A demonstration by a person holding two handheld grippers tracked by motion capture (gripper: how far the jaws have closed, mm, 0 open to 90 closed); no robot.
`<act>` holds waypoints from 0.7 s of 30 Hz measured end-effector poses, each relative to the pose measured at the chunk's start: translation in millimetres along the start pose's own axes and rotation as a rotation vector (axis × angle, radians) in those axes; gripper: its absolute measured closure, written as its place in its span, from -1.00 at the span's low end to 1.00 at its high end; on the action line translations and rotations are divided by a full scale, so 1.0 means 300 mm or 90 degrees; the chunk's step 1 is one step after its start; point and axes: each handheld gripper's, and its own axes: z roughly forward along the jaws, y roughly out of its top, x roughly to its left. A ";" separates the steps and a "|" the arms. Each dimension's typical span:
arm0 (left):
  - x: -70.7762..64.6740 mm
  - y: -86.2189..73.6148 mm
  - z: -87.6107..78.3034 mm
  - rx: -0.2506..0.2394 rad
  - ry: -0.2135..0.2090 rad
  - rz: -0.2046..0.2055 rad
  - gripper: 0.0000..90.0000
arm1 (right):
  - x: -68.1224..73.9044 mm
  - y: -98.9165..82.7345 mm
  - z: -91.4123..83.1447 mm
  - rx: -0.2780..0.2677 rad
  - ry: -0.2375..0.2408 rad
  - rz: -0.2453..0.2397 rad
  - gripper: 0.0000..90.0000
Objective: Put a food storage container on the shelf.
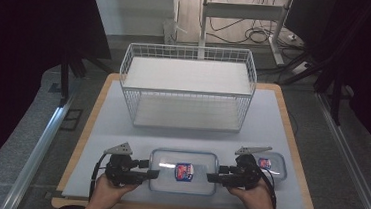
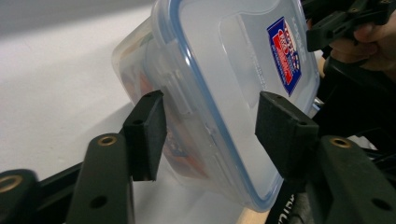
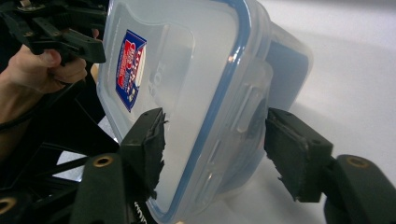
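Note:
A clear lidded food container (image 1: 183,172) with a red-and-blue sticker lies flat on the mat near the front edge, between my two grippers. My left gripper (image 1: 154,174) is at its left short end. In the left gripper view the container (image 2: 233,60) sits between the jaws of the left gripper (image 2: 210,116), one over the lid and one by the base, and I see no firm press. My right gripper (image 1: 211,177) is at the right short end. In the right gripper view its pads close on the lid and base of the container (image 3: 187,60), which sits inside the right gripper (image 3: 215,135).
A white wire basket (image 1: 187,87) with a shelf stands at the back of the pale mat (image 1: 116,129). A smaller lidded container (image 1: 274,164) with a blue rim sits just behind my right gripper. Dark stands and cables surround the table.

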 end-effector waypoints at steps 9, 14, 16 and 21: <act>0.015 -0.013 -0.010 -0.015 -0.025 -0.039 0.10 | 0.004 -0.018 -0.013 -0.014 0.008 0.027 0.05; 0.019 -0.016 -0.009 -0.026 -0.030 -0.067 0.12 | 0.002 -0.021 -0.013 -0.022 0.009 0.044 0.06; 0.022 -0.014 -0.005 -0.032 -0.031 -0.091 0.13 | 0.004 -0.018 -0.012 -0.021 0.005 0.052 0.06; 0.021 -0.006 -0.001 -0.035 -0.022 -0.100 0.13 | 0.009 -0.014 -0.012 -0.020 -0.004 0.057 0.06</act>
